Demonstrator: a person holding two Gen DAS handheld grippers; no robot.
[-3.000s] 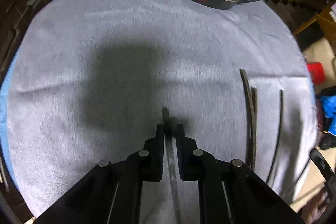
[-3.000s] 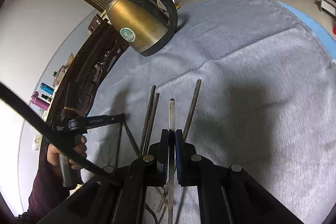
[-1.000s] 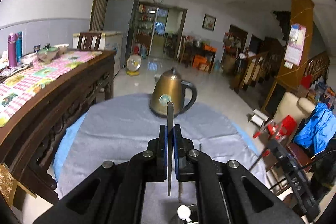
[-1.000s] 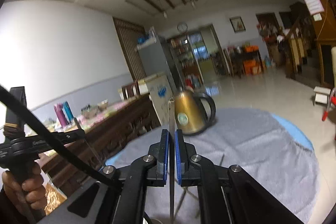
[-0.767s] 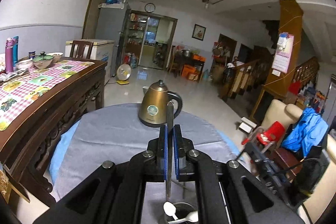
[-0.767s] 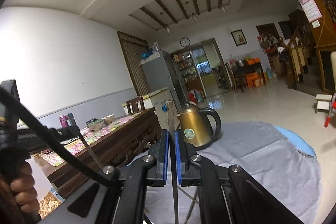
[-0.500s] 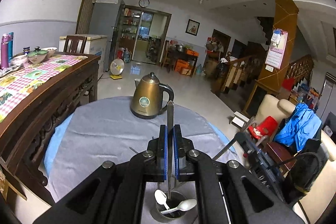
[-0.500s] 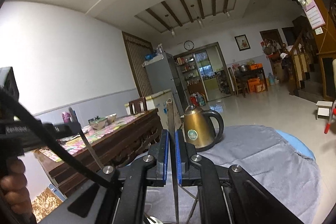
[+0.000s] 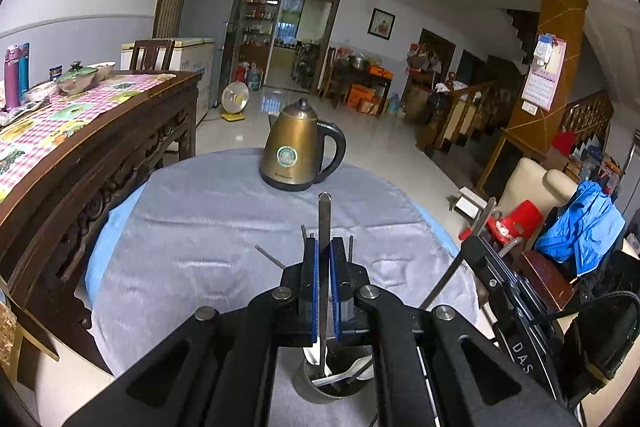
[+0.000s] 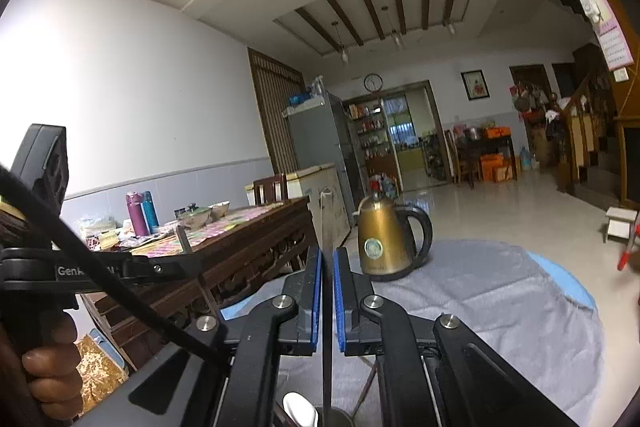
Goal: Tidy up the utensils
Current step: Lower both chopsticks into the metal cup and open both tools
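My left gripper is shut on a thin metal utensil held upright, its lower end over a metal cup that holds white spoons. My right gripper is shut on another thin metal utensil, also upright, above the cup's rim and a white spoon. Several dark chopsticks lie on the grey cloth beyond the cup. The right gripper shows at the right of the left wrist view.
A gold electric kettle stands at the far side of the round table. A carved wooden dining table with bowls and bottles stands to the left. A chair with blue clothing stands to the right.
Both grippers lifted their utensils off the cloth and tilted upright, then moved back over the cup. In the last half second they sank a little toward it.
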